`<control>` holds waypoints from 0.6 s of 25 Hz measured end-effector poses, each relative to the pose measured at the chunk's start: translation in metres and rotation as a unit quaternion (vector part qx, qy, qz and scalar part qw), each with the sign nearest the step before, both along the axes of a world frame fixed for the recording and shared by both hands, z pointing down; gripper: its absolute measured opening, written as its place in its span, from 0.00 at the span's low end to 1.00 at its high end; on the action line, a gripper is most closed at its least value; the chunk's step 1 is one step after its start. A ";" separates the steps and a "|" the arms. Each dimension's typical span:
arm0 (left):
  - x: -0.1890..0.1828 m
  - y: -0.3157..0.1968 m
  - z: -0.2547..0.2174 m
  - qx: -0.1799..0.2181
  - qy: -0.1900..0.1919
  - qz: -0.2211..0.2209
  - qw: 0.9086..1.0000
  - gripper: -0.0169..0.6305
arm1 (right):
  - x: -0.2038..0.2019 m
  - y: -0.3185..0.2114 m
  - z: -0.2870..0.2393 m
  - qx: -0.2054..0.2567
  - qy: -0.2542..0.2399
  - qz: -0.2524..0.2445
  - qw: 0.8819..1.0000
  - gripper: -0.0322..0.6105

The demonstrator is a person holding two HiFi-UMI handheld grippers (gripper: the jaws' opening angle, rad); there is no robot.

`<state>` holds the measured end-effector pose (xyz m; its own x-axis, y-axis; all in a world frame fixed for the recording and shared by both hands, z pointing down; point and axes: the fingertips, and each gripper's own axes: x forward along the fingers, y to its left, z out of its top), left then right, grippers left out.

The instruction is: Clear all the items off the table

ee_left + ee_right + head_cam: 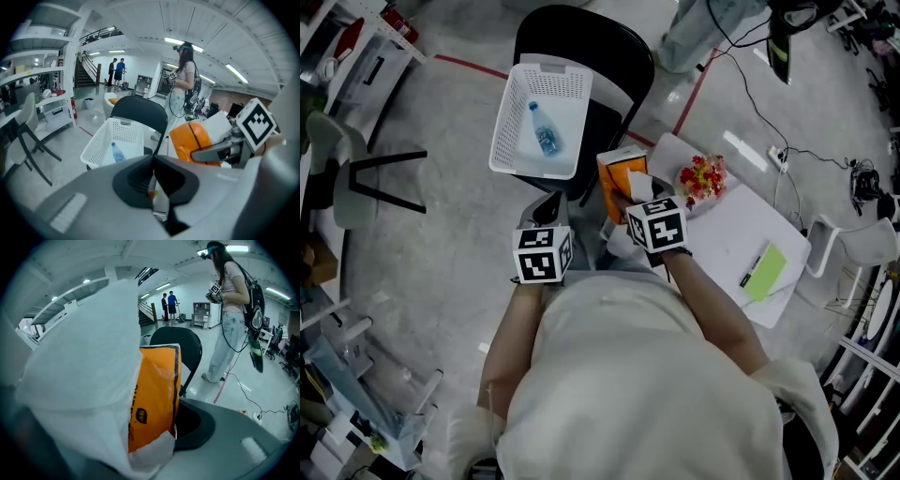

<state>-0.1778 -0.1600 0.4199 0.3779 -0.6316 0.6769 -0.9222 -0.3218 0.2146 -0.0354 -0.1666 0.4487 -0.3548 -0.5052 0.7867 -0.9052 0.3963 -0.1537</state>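
1. Grey floor carries a black chair; a white basket sits on its seat, with a water bottle lying inside.
2. Right hand-held gripper is clamped on an orange tissue pack with white tissue poking out, held between the basket and the white desk.
3. Left hand-held gripper has its jaws pressed together, empty, just beside the right one.
4. Red-and-yellow flowers and a flat green item lie on the desk.
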 end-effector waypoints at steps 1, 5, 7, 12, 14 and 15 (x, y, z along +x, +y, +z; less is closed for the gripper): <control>-0.006 -0.005 0.000 -0.001 0.000 -0.001 1.000 0.04 | -0.007 -0.006 0.000 0.000 -0.001 -0.001 1.000 0.50; -0.028 -0.023 0.002 -0.007 -0.001 -0.002 1.000 0.04 | -0.033 -0.027 0.001 -0.003 -0.002 -0.005 1.000 0.50; -0.038 -0.032 0.004 -0.010 -0.001 -0.001 1.000 0.04 | -0.046 -0.037 0.003 -0.005 -0.002 -0.008 1.000 0.50; -0.065 -0.055 0.009 -0.018 -0.002 -0.001 1.000 0.04 | -0.078 -0.061 0.009 -0.014 -0.002 -0.014 1.000 0.50; -0.073 -0.064 0.010 -0.019 0.000 -0.002 1.000 0.04 | -0.089 -0.070 0.013 -0.018 -0.001 -0.017 1.000 0.50; -0.077 -0.068 0.011 -0.020 0.001 -0.002 1.000 0.04 | -0.094 -0.074 0.015 -0.020 -0.001 -0.018 1.000 0.50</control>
<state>-0.2545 -0.2276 0.4309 0.3758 -0.6060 0.7011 -0.9234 -0.3086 0.2282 -0.1292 -0.2402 0.4633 -0.3746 -0.4598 0.8051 -0.8896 0.4229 -0.1724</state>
